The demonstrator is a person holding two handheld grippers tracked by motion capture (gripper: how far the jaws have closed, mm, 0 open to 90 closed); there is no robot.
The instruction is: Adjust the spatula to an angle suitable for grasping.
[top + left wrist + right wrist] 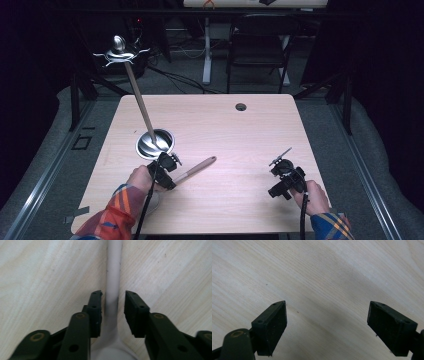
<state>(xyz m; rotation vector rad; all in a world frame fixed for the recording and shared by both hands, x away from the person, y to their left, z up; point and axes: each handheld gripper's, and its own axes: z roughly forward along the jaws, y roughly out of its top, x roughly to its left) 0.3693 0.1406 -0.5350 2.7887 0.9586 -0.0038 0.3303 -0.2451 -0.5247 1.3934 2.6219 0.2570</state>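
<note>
The left hand-held gripper (113,312) stood slightly open astride the neck of the pale, wooden-handled spoon (195,169) lying on the light wood desk (240,145), seemingly light, stiff and best taken there, while the right hand-held gripper (327,327) gaped wide, empty.

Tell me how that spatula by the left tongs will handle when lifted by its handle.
The spatula looks stiff: its handle runs straight between the left tongs. It is probably slippery, since the handle is smooth and rounded. Its broader end sits near the hand, so it may tilt if gripped far out on the wood table.
</note>
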